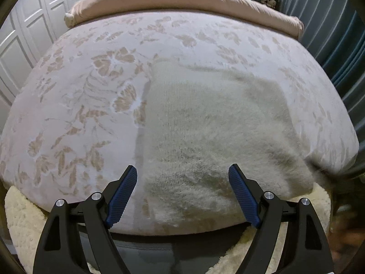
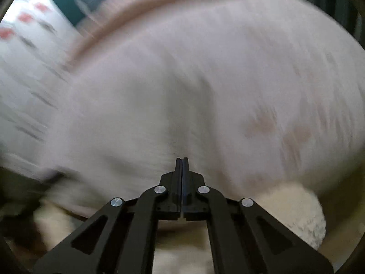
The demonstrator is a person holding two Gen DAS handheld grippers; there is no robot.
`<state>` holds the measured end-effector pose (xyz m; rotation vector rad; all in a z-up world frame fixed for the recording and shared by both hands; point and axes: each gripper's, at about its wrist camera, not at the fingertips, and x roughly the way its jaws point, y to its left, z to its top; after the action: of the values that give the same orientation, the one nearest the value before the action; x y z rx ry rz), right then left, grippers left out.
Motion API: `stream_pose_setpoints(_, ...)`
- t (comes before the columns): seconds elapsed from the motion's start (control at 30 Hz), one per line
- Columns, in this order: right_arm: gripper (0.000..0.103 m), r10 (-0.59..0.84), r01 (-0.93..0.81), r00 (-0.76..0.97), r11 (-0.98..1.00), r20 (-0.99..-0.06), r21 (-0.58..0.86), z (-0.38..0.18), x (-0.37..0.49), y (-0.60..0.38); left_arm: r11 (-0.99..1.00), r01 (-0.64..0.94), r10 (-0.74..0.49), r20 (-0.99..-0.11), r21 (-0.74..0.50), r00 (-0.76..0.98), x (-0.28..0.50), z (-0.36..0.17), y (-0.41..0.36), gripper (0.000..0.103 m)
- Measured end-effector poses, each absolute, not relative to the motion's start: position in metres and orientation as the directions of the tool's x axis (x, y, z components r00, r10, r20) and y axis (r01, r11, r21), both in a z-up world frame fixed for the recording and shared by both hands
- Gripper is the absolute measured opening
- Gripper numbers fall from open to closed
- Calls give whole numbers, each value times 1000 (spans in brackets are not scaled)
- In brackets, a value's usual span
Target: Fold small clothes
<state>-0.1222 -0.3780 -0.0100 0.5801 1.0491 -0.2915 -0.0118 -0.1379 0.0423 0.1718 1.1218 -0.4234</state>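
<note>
1. Left gripper [image 1: 182, 175]: jaws spread wide, blue ribbed pads [image 1: 122, 197] apart, nothing between them; it hovers over the near edge of the bed
2. Fuzzy cream knit garment [image 1: 212, 132]: lies flat on the bedspread [image 1: 75, 105], right of centre in the left wrist view, folded to a rough rectangle; its left edge runs straight away from the camera, its near end reaches the foot of the bed and droops slightly at the right corner
3. The garment's near edge sits between and just beyond the left gripper's pads, not touching them
4. Bedspread: pale pink with tan leaf and flower print, covering the mattress
5. A pink duvet [image 1: 182, 2] is bunched along the far end of the bed
6. White panelled wardrobe doors [image 1: 27, 27] stand left of the bed; blue-grey curtains [image 1: 330, 45] hang on the right
7. A cream fleece rug [image 1: 20, 219] shows below the foot of the bed
8. Right gripper [image 2: 182, 159]: jaws closed flat together, no cloth visible between the tips; the right wrist view is heavily motion-blurred
9. In that blurred view the pale bedspread [image 2: 205, 68] fills the frame; the garment cannot be made out there
</note>
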Motion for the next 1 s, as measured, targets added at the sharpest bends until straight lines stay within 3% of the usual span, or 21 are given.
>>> stream_pose_setpoints(0.1,2,98,495,566,754,-819,432,0,-139,-387,903,424,-231,-905,-62,358,-12,39,-143,80)
stream_pose_setpoints(0.17,16,54,500,595,756,-802,422,18,-141,-390,904,424,-230,-906,-63,356,-12,38,-146,80)
stream_pose_setpoints(0.23,64,36,486,608,773,-793,408,26,-137,-391,905,420,-229,-909,-67,348,-10,35,-148,80)
stream_pose_setpoints(0.27,68,14,482,616,784,-788,391,29,-134,-391,906,418,-223,-913,-65,342,-8,33,-150,80)
stream_pose_setpoints(0.57,78,93,468,549,789,-831,398,-14,-94,-383,914,402,-193,-928,-52,319,4,22,-156,85)
stream_pose_setpoints(0.87,87,176,448,570,751,-802,484,-34,-80,-389,909,415,-178,-932,-33,315,20,7,-165,95)
stream_pose_setpoints(1.0,90,222,420,580,744,-784,521,-42,-70,-393,897,435,-229,-928,-85,293,31,-5,-163,98)
